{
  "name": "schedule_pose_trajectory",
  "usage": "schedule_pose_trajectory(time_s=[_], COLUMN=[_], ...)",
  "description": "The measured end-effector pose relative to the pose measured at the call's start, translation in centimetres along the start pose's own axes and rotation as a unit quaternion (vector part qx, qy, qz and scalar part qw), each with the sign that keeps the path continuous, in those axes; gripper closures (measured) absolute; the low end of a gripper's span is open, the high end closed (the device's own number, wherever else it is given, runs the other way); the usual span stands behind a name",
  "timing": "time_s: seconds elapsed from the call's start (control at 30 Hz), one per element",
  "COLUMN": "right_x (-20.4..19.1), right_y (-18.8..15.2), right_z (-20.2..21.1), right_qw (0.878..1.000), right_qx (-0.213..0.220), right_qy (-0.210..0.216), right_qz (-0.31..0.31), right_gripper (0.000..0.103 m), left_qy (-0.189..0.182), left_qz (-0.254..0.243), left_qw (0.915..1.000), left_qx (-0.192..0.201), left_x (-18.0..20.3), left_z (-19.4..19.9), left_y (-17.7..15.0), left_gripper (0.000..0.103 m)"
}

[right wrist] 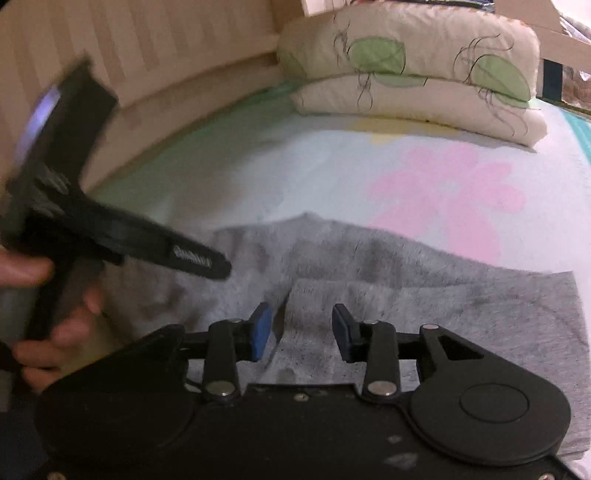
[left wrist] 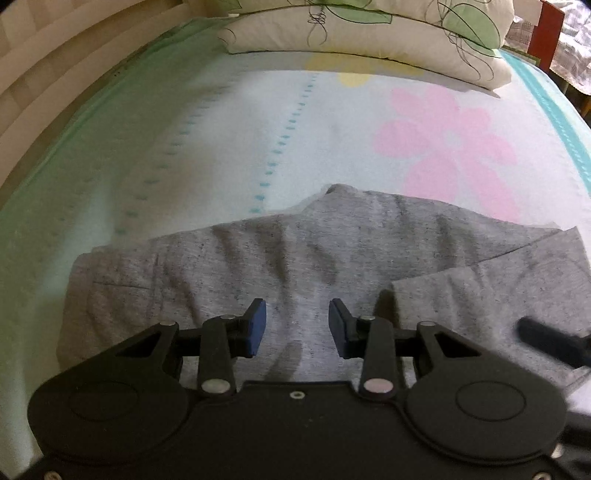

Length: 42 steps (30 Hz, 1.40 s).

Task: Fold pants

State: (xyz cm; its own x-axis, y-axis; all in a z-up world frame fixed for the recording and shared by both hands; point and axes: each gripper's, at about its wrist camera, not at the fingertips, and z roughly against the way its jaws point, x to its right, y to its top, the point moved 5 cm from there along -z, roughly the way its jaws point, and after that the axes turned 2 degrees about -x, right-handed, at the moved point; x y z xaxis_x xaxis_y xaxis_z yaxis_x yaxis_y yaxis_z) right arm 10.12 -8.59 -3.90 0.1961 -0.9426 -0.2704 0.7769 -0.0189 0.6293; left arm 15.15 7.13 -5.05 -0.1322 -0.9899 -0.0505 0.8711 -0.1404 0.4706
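Grey pants (left wrist: 295, 254) lie flat and creased across the near part of the bed, with a folded-over layer at the right (left wrist: 498, 295). My left gripper (left wrist: 297, 326) is open and empty, just above the middle of the pants. My right gripper (right wrist: 301, 330) is open and empty, above the edge of the folded layer (right wrist: 424, 306). The left gripper's body, held in a hand, shows blurred at the left of the right wrist view (right wrist: 110, 229). A dark part of the right gripper shows at the right edge of the left wrist view (left wrist: 550, 341).
The pants lie on a pale bedsheet (left wrist: 332, 122) with a pink flower print (left wrist: 454, 147). Two stacked pillows (left wrist: 369, 33) sit at the head of the bed. A wooden bed frame (right wrist: 166, 74) runs along the left side.
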Motion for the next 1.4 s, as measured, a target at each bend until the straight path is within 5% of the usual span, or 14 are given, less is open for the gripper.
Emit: schedule_pose_trajectory(time_s=[0.43,0.67,0.93,1.0,1.03,1.07,1.13,1.3,1.4], right_x=[14.2,15.1,15.6,15.8,15.7,15.7,15.8,16.0,16.1], right_y=[-1.9,-3.3,-3.3,-3.2,-3.2,-3.2,-3.3,-3.5,-3.5], right_z=[7.8,8.2,7.9,7.8,7.8,7.8,7.8,7.9,7.5], right_qw=[0.978,0.976,0.974,0.974,0.974,0.974,0.973,0.972,0.972], right_qx=[0.043,0.04,0.045,0.045,0.045,0.046,0.049,0.052,0.047], right_qy=[-0.095,-0.108,-0.096,-0.093,-0.094,-0.095,-0.095,-0.1,-0.108], right_qz=[-0.182,-0.185,-0.203,-0.202,-0.202,-0.202,-0.205,-0.205,-0.202], right_gripper=[0.06,0.06,0.06,0.06,0.06,0.06,0.06,0.06,0.06], left_qy=[-0.101,-0.136,-0.152,-0.166,-0.182,-0.179,-0.178,-0.156,-0.144], left_qz=[-0.016,-0.015,0.024,0.011,0.004,0.002,-0.01,-0.058,-0.059], left_qw=[0.992,0.9867,0.9838,0.9819,0.9795,0.9804,0.9823,0.9854,0.9877], left_qx=[-0.073,-0.088,-0.092,-0.091,-0.087,-0.082,-0.059,0.035,0.016], left_x=[5.5,6.1,5.2,5.6,6.0,6.4,6.7,7.4,7.3], left_z=[-3.7,-5.3,-5.9,-5.7,-5.4,-5.2,-4.5,-1.1,-1.7], left_y=[-1.9,-3.2,-3.3,-3.4,-3.4,-3.0,-2.8,-1.2,-0.8], left_gripper=[0.042,0.019,0.016,0.029,0.055,0.07,0.082,0.083,0.08])
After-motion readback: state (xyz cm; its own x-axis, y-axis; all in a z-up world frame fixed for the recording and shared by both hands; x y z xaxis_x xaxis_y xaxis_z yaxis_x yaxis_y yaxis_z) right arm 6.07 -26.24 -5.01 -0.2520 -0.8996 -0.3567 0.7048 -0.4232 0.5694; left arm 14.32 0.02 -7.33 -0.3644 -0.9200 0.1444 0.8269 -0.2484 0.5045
